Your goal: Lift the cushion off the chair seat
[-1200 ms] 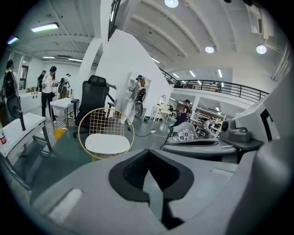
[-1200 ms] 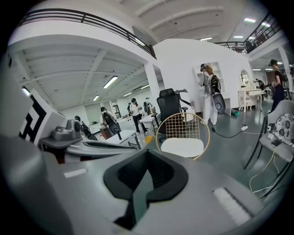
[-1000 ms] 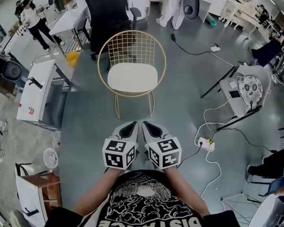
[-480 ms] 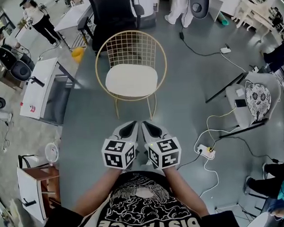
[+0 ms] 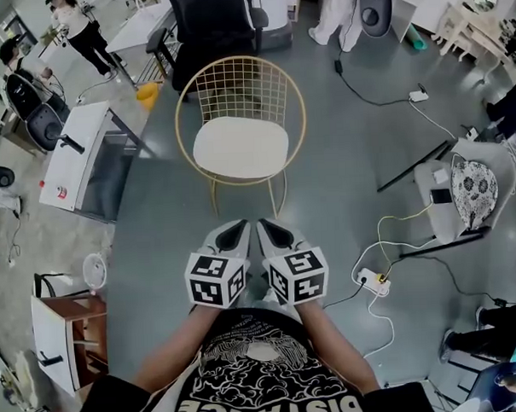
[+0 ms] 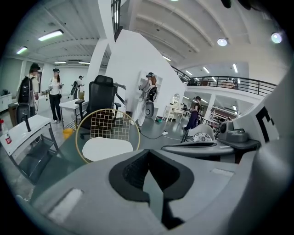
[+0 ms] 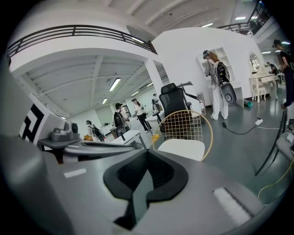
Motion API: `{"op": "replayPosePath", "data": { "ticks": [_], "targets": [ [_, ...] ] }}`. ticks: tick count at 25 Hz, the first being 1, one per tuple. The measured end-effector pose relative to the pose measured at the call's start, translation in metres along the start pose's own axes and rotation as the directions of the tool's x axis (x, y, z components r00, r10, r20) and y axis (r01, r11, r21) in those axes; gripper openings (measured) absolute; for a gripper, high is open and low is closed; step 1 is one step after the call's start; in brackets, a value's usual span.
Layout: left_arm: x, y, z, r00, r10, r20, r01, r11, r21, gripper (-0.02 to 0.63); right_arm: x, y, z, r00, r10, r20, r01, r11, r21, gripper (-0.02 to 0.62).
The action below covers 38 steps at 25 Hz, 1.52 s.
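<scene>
So: approach step, nothing gripped yet. White cushion (image 5: 241, 147) lies flat on the seat of the gold wire chair (image 5: 236, 84). Left tongs (image 5: 234, 234) and right tongs (image 5: 274, 233) sit side by side, well short of the chair's front legs, both closed and empty. Next, likely: close in on the chair, open both, take the cushion's front edge.

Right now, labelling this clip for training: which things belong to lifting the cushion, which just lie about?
Job: white oval cushion; gold wire-backed chair; left gripper; right gripper.
Lying about: black office chair; white power strip; small white floor fan.
</scene>
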<state>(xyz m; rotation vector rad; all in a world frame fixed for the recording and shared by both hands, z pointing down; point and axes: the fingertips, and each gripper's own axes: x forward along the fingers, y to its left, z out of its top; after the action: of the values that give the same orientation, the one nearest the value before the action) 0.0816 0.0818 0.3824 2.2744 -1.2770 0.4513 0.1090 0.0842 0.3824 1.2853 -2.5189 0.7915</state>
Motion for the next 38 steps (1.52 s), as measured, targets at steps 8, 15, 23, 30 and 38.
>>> {"op": "replayPosePath", "data": {
  "ticks": [8, 15, 23, 30, 38],
  "targets": [
    [0.024, 0.015, 0.003, 0.999, -0.042, -0.015, 0.042, 0.999, -0.019, -0.009, 0.022, -0.011, 0.005, 0.999, -0.030, -0.017, 0.030, 1.000, 0.000, 0.000],
    [0.056, 0.048, 0.020, 0.995, -0.092, -0.033, 0.091, 0.995, -0.046, -0.009, 0.061, -0.024, 0.021, 0.996, -0.076, -0.040, 0.077, 0.997, 0.010, 0.000],
    [0.090, 0.110, 0.046, 0.987, -0.160, -0.036, 0.156, 0.983, -0.095, -0.009, 0.128, -0.024, 0.052, 0.989, -0.124, -0.078, 0.123, 0.992, -0.012, 0.000],
    [0.112, 0.132, 0.051, 0.969, -0.248, -0.003, 0.244, 0.955, -0.169, -0.003, 0.161, -0.032, 0.066, 0.981, -0.162, -0.111, 0.158, 0.986, -0.046, 0.000],
    [0.128, 0.167, 0.043, 0.944, -0.322, 0.074, 0.327, 0.881, -0.341, -0.003, 0.200, -0.034, 0.072, 0.972, -0.188, -0.141, 0.176, 0.980, -0.092, 0.000]
  ]
}}
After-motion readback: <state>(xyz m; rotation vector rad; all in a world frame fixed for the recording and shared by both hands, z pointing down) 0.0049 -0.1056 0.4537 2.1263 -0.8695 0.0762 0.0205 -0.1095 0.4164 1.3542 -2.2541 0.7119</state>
